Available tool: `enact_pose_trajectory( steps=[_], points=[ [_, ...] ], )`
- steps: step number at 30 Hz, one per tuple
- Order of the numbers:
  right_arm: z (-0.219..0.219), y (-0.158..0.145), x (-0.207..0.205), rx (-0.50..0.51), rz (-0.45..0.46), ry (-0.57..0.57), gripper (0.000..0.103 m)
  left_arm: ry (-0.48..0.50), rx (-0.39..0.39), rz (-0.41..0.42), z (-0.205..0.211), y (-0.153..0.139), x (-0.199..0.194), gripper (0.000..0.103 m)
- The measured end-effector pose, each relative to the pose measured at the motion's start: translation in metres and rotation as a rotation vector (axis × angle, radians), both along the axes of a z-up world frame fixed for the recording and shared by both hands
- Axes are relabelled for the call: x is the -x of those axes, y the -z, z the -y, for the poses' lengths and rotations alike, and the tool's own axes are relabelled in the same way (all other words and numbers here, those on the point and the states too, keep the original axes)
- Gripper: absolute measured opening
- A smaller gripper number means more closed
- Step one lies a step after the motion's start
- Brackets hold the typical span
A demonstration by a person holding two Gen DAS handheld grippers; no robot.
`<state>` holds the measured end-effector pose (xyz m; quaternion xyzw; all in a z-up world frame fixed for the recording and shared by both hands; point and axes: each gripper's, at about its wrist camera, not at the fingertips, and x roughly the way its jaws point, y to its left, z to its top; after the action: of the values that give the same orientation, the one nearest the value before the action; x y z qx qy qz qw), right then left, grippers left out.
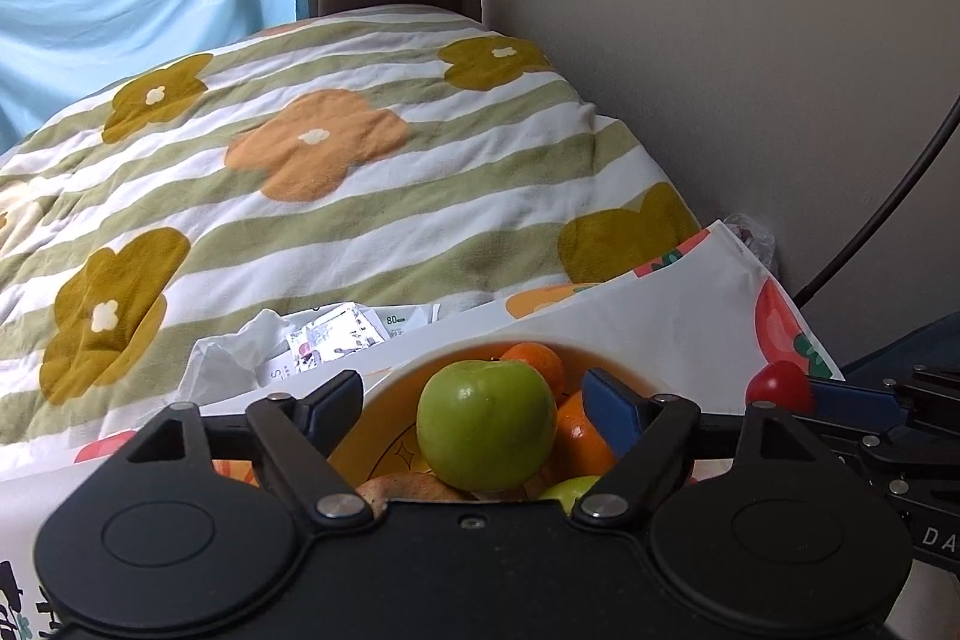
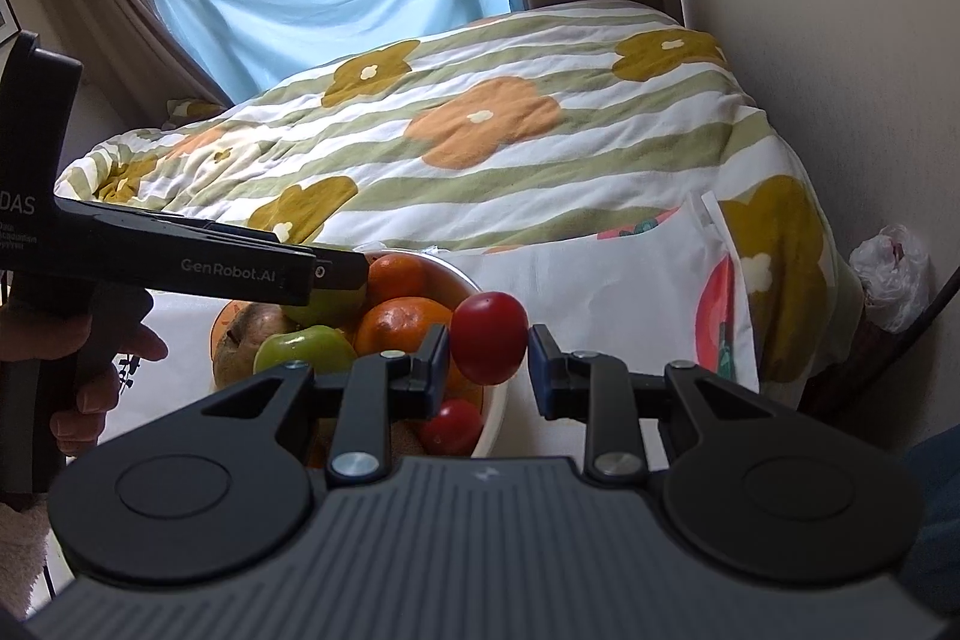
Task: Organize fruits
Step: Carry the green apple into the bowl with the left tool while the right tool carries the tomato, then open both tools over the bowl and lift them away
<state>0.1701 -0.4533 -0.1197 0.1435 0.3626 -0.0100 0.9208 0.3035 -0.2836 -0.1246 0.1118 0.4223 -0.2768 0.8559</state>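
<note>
A bowl (image 2: 480, 289) on a white fruit-print cloth holds oranges (image 2: 399, 322), a green apple (image 2: 303, 349), a brown fruit (image 2: 252, 340) and a small red tomato (image 2: 451, 427). My left gripper (image 1: 477, 409) is open around a green apple (image 1: 486, 424) that sits on top of the pile in the bowl (image 1: 384, 394); its fingers do not visibly touch it. My right gripper (image 2: 487, 358) is shut on a red tomato (image 2: 489, 337) and holds it above the bowl's right rim. The tomato also shows in the left wrist view (image 1: 779, 388).
A bed with a striped flower quilt (image 2: 480, 130) lies behind the table. A wall (image 2: 840, 10) is at the right, with a plastic bag (image 2: 894, 274) in the corner. Papers and packets (image 1: 336, 334) lie past the table's far edge. A black cable (image 1: 888, 196) hangs at right.
</note>
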Motion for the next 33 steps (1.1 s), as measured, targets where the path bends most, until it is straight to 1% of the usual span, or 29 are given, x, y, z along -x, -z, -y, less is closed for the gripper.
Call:
enact_pose_trajectory(
  steps=[2,4,6,8,12,16,21,23,25,28,31,33],
  points=[
    [-0.001,0.0,0.0,0.005,-0.001,-0.005,0.043,-0.017,0.007,0.021,-0.009,-0.006,0.005,0.084],
    [-0.003,0.001,-0.001,0.009,-0.004,-0.017,0.043,-0.036,0.011,0.055,-0.019,-0.012,0.011,0.093],
    [-0.006,0.002,-0.002,0.013,-0.007,-0.033,0.043,-0.048,0.01,0.1,-0.029,-0.018,0.019,0.096],
    [-0.01,0.005,-0.004,0.026,-0.012,-0.053,0.043,-0.059,0.004,0.138,-0.04,-0.025,0.03,0.098],
    [-0.021,0.009,-0.005,0.059,-0.015,-0.111,0.043,-0.092,-0.004,0.186,-0.058,-0.032,0.046,0.102],
    [-0.034,0.014,-0.004,0.077,-0.01,-0.17,0.043,-0.12,-0.024,0.214,-0.07,-0.032,0.06,0.103],
    [-0.042,0.022,-0.007,0.087,0.0,-0.204,0.045,-0.134,-0.033,0.201,-0.078,-0.025,0.072,0.103],
    [-0.043,0.025,-0.006,0.094,0.006,-0.209,0.053,-0.142,-0.045,0.199,-0.081,-0.021,0.077,0.103],
    [-0.043,0.028,-0.004,0.094,0.005,-0.212,0.056,-0.155,-0.048,0.196,-0.084,-0.019,0.081,0.103],
    [-0.041,0.03,-0.002,0.089,0.003,-0.214,0.057,-0.18,-0.05,0.19,-0.09,-0.018,0.086,0.103],
    [-0.041,0.026,0.003,0.097,0.01,-0.214,0.059,-0.206,-0.051,0.2,-0.096,-0.023,0.095,0.103],
    [-0.043,0.019,0.009,0.11,0.029,-0.209,0.07,-0.222,-0.053,0.216,-0.098,-0.03,0.102,0.103]
  ],
)
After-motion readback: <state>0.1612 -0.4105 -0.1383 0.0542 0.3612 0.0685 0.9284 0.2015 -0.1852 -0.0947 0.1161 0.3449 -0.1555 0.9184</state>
